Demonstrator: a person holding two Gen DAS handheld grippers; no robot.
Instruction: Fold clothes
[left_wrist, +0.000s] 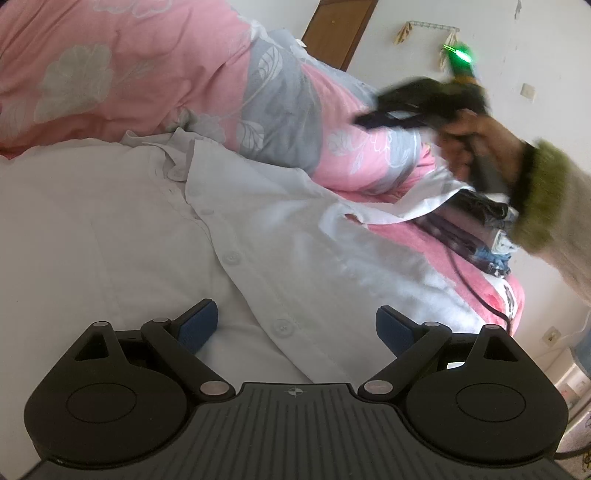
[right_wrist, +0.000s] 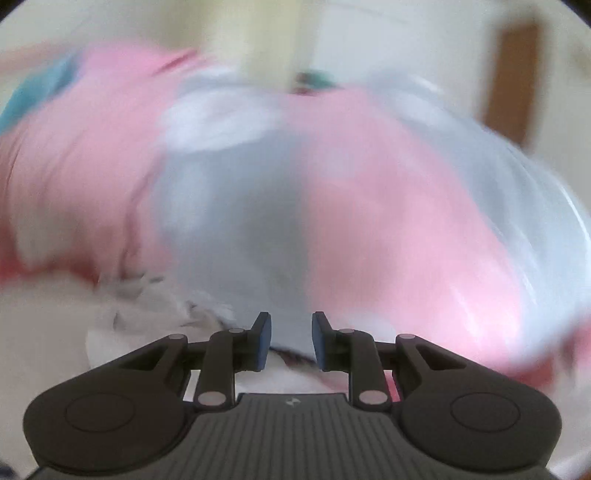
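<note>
A white button-up shirt (left_wrist: 155, 229) lies spread on the bed, its collar toward the pink quilt and its button placket running diagonally. My left gripper (left_wrist: 295, 326) hovers low over the shirt's lower part, open, with nothing between its blue pads. In the left wrist view my right gripper (left_wrist: 373, 118) appears blurred in the air at the upper right, held by a hand (left_wrist: 476, 147) in a green fuzzy cuff. The right wrist view is smeared by motion: the right gripper (right_wrist: 291, 341) has its jaws narrowly apart with nothing between them, above white cloth (right_wrist: 140, 314) and the quilt.
A pink and grey floral quilt (left_wrist: 122, 74) is heaped along the far side of the bed. A stack of folded dark and blue clothes (left_wrist: 476, 236) sits at the right by a black cable (left_wrist: 476, 291). A brown door (left_wrist: 340, 29) and white wall stand behind.
</note>
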